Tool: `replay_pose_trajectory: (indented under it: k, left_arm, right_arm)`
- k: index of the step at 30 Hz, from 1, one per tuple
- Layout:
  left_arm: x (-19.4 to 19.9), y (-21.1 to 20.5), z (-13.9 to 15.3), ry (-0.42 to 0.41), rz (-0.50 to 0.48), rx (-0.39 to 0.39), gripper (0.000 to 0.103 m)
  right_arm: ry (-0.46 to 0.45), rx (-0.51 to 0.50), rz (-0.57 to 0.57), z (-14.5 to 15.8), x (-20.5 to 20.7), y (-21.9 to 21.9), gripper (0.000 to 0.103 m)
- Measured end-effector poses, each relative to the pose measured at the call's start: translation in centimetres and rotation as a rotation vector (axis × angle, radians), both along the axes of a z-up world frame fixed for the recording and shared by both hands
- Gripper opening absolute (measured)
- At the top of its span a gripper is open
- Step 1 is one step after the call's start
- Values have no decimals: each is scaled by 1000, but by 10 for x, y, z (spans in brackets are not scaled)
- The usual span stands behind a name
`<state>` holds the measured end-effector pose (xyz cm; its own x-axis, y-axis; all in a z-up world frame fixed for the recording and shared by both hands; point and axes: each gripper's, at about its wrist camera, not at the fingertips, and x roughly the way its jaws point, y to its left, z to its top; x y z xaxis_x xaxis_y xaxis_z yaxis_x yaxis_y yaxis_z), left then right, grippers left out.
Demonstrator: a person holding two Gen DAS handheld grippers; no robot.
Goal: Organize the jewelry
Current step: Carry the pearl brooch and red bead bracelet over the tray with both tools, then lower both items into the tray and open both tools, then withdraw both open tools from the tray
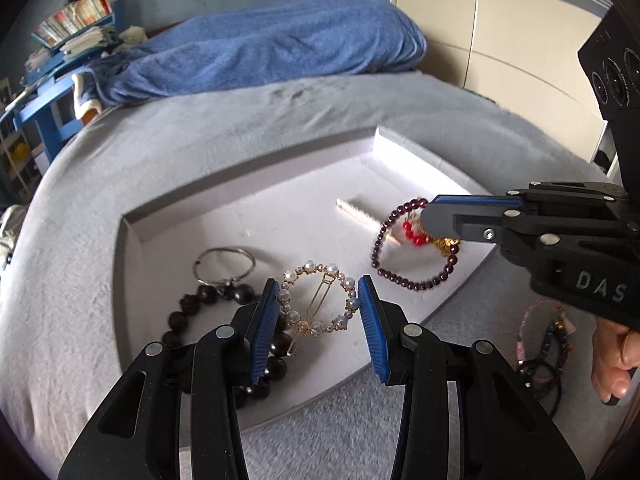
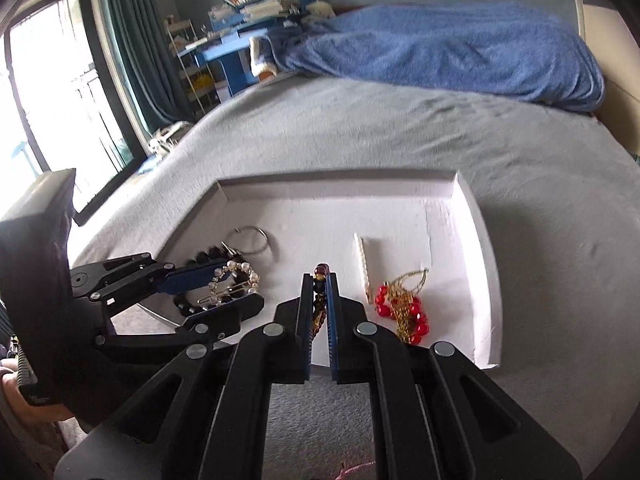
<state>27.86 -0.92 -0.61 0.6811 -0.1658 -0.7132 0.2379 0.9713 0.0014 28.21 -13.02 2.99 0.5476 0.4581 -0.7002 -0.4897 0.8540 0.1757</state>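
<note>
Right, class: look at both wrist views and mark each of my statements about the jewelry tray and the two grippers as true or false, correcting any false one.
1. The right gripper is shut on the dark red bead bracelet. True.
2. The left gripper is clamped tight on the pearl ring hair clip. False: its fingers stand apart on either side of the clip.
3. The metal key ring lies inside the white tray. True.
4. The tray rests on a wooden desk. False: it sits on the grey bed cover.
5. The pearl bar clip lies outside the tray. False: it lies on the tray floor.
</note>
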Motion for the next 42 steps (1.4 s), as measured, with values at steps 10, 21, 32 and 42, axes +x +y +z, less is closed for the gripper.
replay_pose_trajectory:
  k: [10,21,32,42]
  left_arm:
    - [4,-3,-7,9,-6,-7,46]
    - [-5,3,0,-43,35,-23,79]
    - [-50,20,25,-143,128,-42,93]
    - [-91,40,25,-122,215,-45,93]
  right_arm:
    - [55,-69,-57,-25,16,-6,6]
    - [11,-90,-70,-17,11,-11,29]
    - [-53,-70,-70,0,-10,-18,59]
    - [-73,-54,-104,4,-38,-30,73]
